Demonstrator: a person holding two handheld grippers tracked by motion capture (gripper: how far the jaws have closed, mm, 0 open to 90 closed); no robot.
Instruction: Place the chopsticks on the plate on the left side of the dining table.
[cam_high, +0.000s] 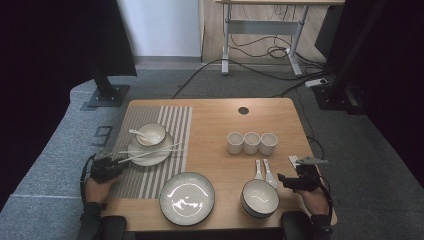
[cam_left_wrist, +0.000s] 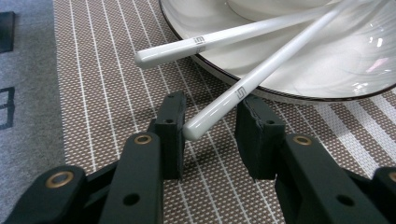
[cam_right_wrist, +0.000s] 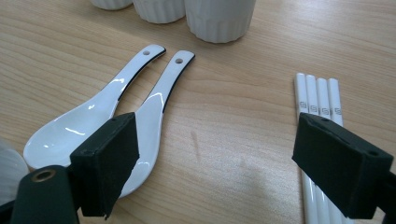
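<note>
Two white chopsticks lie across the rim of a white plate on the striped placemat. My left gripper is open, and the near end of one chopstick sits between its jaws; in the high view my left gripper is at the placemat's left edge. A small bowl with a spoon stands on that plate. My right gripper is wide open over bare wood, with two white spoons to its left and several white chopsticks under its right jaw.
Three white ribbed cups stand in a row at the table's centre right. A large empty plate sits at the front middle. White bowls are stacked beside my right gripper. The table's far half is bare wood.
</note>
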